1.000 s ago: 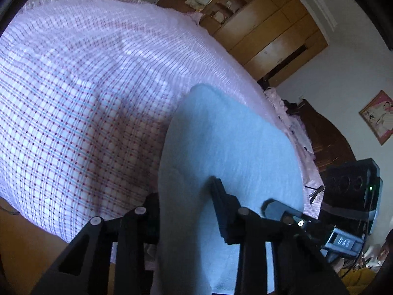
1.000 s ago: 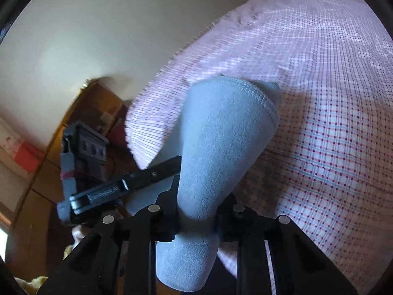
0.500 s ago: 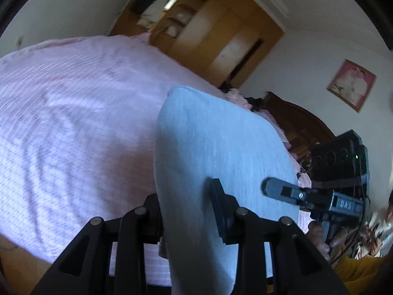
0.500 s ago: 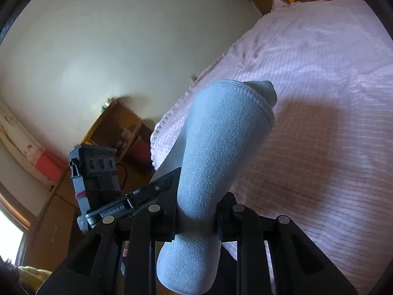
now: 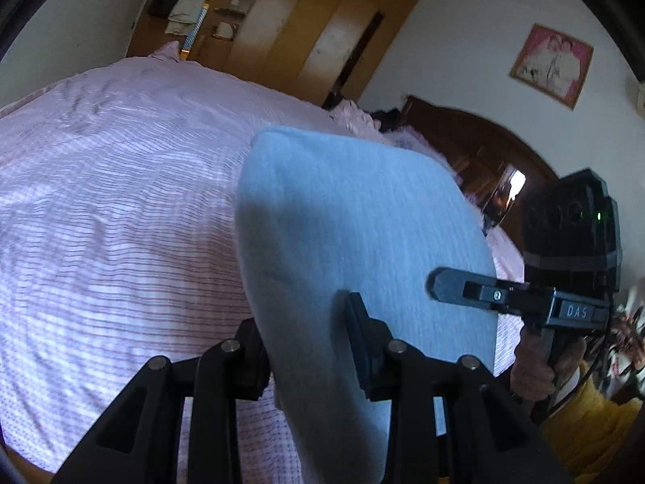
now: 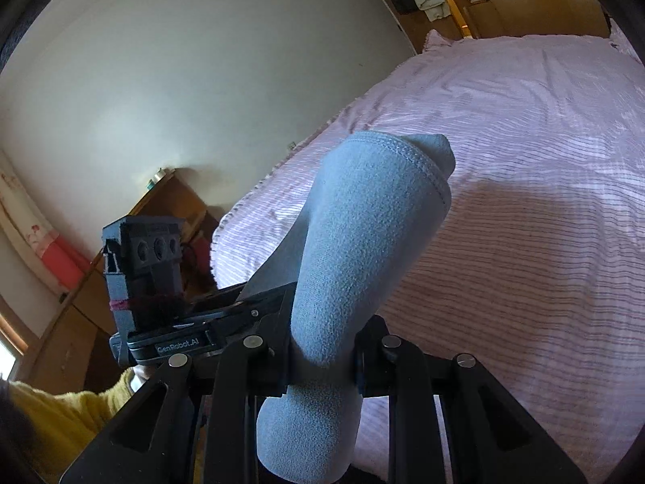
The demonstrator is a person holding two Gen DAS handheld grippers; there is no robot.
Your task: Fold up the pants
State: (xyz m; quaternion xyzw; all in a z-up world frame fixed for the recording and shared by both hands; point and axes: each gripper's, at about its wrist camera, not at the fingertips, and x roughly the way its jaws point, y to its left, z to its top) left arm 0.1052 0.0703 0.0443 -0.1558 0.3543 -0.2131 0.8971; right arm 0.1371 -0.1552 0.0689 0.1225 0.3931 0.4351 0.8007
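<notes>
Light blue fleece pants (image 5: 354,234) hang raised above the pink checked bed (image 5: 113,209). My left gripper (image 5: 310,359) is shut on one edge of the pants. My right gripper (image 6: 322,359) is shut on a bunched part of the same pants (image 6: 363,242), near a stitched hem. The right gripper also shows at the right of the left wrist view (image 5: 524,298). The left gripper shows at the left of the right wrist view (image 6: 169,322). The lower part of the pants is hidden behind the fingers.
A wooden wardrobe (image 5: 306,32) stands beyond the bed. A dark wooden headboard (image 5: 475,149) is at the right, with a framed picture (image 5: 552,64) on the wall. A wooden side table (image 6: 169,201) stands by the bed's far corner.
Both grippers have lifted the pants higher and tilted up, so the bed looks farther below and more of the room and walls shows. Both stay shut on the cloth.
</notes>
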